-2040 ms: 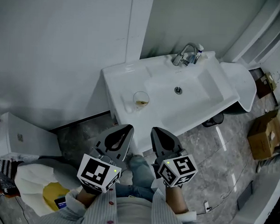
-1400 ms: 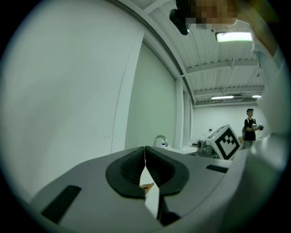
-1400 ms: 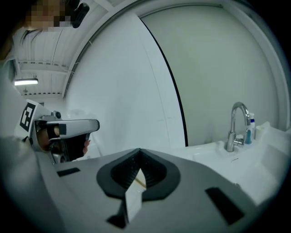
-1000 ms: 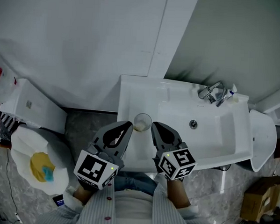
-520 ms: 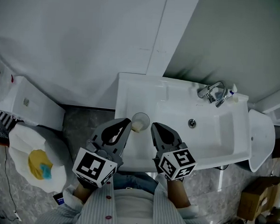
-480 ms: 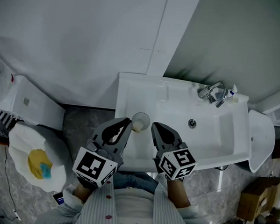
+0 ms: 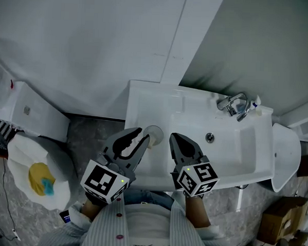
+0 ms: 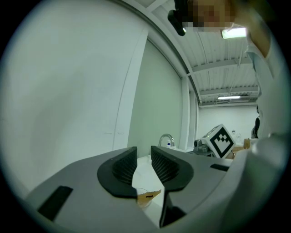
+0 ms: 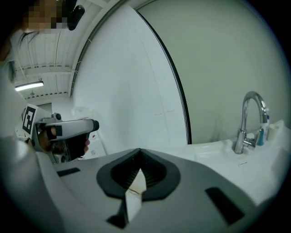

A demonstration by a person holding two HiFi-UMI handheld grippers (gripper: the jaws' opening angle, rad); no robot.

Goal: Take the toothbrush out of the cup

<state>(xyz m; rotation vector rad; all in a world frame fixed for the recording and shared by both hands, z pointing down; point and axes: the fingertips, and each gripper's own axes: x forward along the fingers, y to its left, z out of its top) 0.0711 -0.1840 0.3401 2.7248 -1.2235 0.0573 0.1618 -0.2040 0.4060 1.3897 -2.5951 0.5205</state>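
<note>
A clear cup [image 7: 154, 132] with something yellowish in it stands on the left ledge of the white sink [image 7: 145, 99]. No toothbrush can be made out in it. My left gripper [image 7: 142, 134] hovers just in front of the cup; its jaws are opening and nothing is between them. In the left gripper view the cup [image 8: 145, 199] shows low through the gap of the left gripper [image 8: 143, 152]. My right gripper [image 7: 173, 138] hangs to the right of the cup, over the sink's front edge. In the right gripper view its [image 9: 138, 152] jaws meet, empty.
A chrome faucet [image 7: 232, 103] stands at the sink's back right. A toilet [image 7: 35, 175] with a yellow and blue thing in its bowl sits on the floor at left. A cardboard box [image 7: 275, 224] lies at the lower right. A wall rises behind the sink.
The left gripper's jaws have parted a little. The view first swung so the sink came to the middle, and both grippers have stayed just before the cup since.
</note>
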